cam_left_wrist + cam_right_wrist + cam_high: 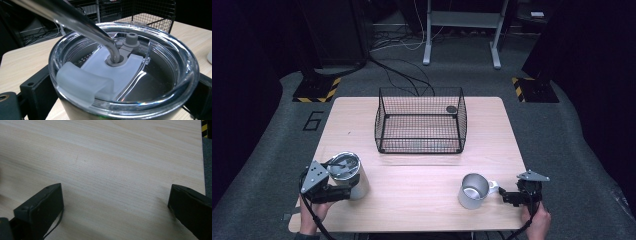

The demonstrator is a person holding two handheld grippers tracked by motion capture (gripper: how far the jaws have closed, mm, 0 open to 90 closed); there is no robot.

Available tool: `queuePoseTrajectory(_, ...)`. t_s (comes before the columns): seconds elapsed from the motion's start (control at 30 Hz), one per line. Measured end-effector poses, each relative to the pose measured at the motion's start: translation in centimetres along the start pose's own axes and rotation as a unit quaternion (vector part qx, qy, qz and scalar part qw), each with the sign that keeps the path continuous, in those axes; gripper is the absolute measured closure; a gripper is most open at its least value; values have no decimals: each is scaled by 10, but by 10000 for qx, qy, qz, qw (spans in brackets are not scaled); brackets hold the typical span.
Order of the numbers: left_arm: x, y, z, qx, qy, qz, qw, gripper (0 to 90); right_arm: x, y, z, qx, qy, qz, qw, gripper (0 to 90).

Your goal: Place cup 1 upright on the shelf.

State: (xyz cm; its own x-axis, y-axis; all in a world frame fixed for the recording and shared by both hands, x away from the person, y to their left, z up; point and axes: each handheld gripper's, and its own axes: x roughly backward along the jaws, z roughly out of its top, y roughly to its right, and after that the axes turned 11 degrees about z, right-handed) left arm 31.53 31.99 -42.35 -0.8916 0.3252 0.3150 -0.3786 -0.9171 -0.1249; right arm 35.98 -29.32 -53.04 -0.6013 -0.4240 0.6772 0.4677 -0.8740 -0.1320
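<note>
Overhead, the left gripper (343,192) sits at the near-left table (422,200) edge, its jaws set on either side of one steel tumbler (348,174) carrying a clear lid and straw; the right gripper (506,194) lies near the near-right edge, just beside the handle of one metal mug (473,190), with no visible contact. Between the two grippers the wood is bare, and one wire basket (421,120) stands well ahead of both, toward the far edge. Left gripper view: the tumbler's lid (125,75) sits between the black jaws, one straw (82,23) entering its centre hole; whether the jaws press the wall I cannot tell. Basket mesh (147,11) shows beyond the lid. Right gripper view: the jaws stand wide apart holding nothing, bare tabletop (112,165) between them, table edge off to one side.
</note>
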Motion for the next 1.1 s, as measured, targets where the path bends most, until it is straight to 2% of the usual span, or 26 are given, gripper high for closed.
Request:
queuePoseTrajectory(0.63, -12, 11, 34, -342, 131, -276, 9989, 41, 0, 0, 0, 6, -7, 1, 10000, 0)
queuePoseTrajectory(0.9, -21, 20, 49, -523, 169, -479, 9973, 41, 0, 0, 0, 17, -14, 2, 10000, 0)
queuePoseTrajectory(1.1, -26, 25, 56, -558, 231, -558, 9966, 41, 0, 0, 0, 5, 2, 9, 10000, 0)
